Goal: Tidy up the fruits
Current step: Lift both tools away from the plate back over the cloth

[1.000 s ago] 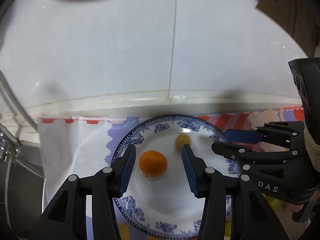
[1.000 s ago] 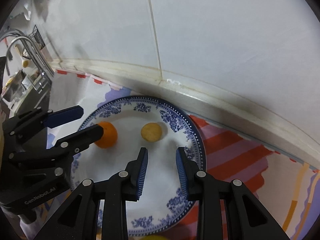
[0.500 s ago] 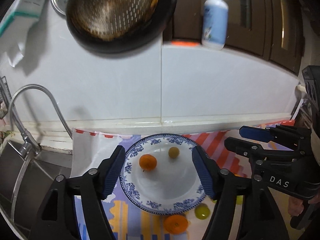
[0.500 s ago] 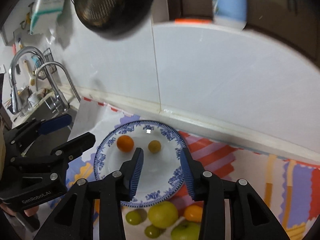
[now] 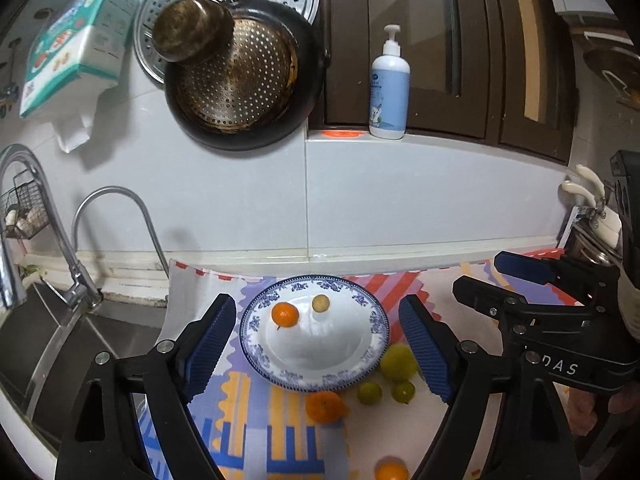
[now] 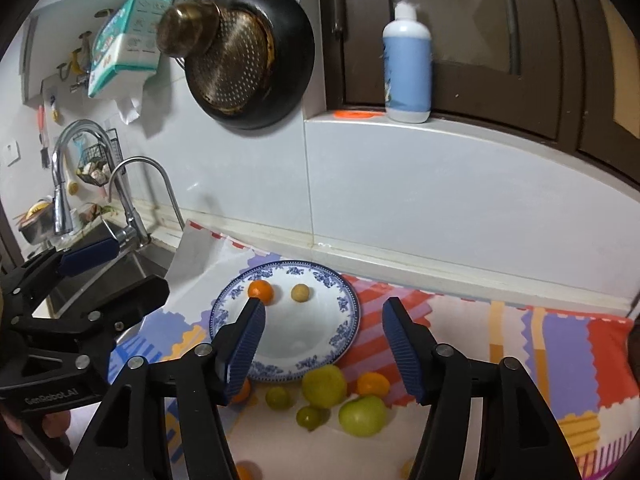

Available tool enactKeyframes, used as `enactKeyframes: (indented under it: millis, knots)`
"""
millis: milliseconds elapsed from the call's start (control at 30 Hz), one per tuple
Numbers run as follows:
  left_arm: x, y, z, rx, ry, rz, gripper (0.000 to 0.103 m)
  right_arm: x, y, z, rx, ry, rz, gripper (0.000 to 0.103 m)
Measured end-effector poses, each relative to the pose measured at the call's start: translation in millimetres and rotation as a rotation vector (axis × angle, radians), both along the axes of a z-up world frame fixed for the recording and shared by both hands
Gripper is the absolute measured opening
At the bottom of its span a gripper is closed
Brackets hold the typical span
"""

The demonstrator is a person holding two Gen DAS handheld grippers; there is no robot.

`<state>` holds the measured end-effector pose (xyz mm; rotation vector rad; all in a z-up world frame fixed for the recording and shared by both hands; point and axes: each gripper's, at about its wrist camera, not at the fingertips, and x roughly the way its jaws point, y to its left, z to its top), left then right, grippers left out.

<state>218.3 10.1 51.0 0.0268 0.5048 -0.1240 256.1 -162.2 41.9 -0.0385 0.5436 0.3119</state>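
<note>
Counter mat [image 5: 248, 412]: I am holding both grippers [image 5: 316, 344] [image 6: 322, 344] open, empty, jaws just widening; loose fruit [image 6: 324, 385] near plate [image 5: 372, 316] risks rolling if nudged.

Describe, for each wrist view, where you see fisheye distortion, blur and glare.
Left wrist view: the white tiled wall bows with the fisheye, corners are vignetted black, the white pump bottle is sharp, and soft glare sits on the blue-and-white patterned plate. Right wrist view: the same bottle is blurred, and the wall ledge curves strongly.
</note>
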Motion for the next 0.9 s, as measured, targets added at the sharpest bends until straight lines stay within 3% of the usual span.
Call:
enactKeyframes:
  millis: [133, 467, 900]
  knots:
    - [-24, -3, 1, -0.009, -0.011, 0.006, 0.086, -23, -6, 1, 0.003, -0.031, -0.016, 0.069]
    - [-69, -16, -12, 0.01, -0.021, 0.026, 0.088, -68, -20, -11, -0.008, -0.075, -0.038, 0.071]
    - [-103, -29, -62, 0.018, 0.044, 0.028, 0.088, -98, -27, -50, -0.052, -0.023, -0.004, 0.071]
